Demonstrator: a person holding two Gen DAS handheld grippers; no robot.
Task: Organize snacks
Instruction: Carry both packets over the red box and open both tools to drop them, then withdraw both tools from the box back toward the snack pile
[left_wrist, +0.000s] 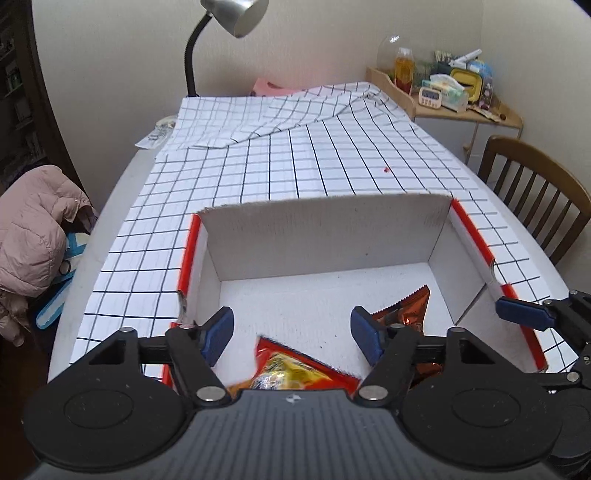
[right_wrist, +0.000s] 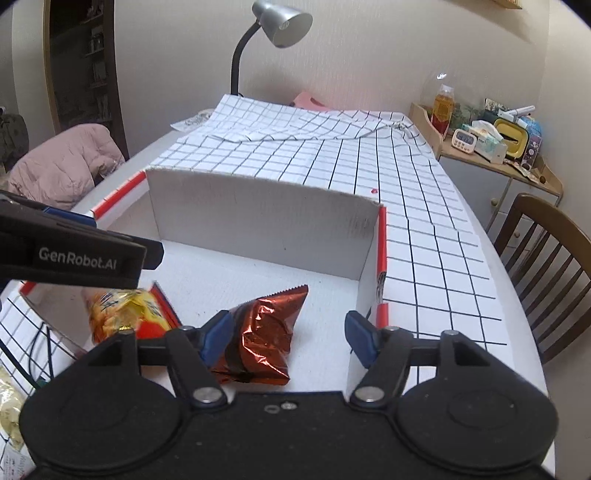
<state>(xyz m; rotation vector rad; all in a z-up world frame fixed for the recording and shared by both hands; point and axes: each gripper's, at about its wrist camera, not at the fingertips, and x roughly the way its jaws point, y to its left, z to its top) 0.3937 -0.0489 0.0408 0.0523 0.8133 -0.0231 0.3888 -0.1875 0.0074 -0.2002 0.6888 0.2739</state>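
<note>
Checked tablecloth (left_wrist: 332, 155) under white box (left_wrist: 325, 236) at frame centre. Red-yellow snack bag (left_wrist: 291, 369) and copper foil bag (right_wrist: 266, 332) lying inside. Left gripper (left_wrist: 291, 332) and right gripper (right_wrist: 291, 332) both spread, empty. Risk: lowered fingers snagging crinkly bags, dragging them out.

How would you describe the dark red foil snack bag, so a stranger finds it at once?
Find the white cardboard box with red edges on the checked tablecloth. Two bags lie inside. It is the crinkled metallic copper-red bag nearer the box's right wall; the bag beside it is yellow and orange.
</note>
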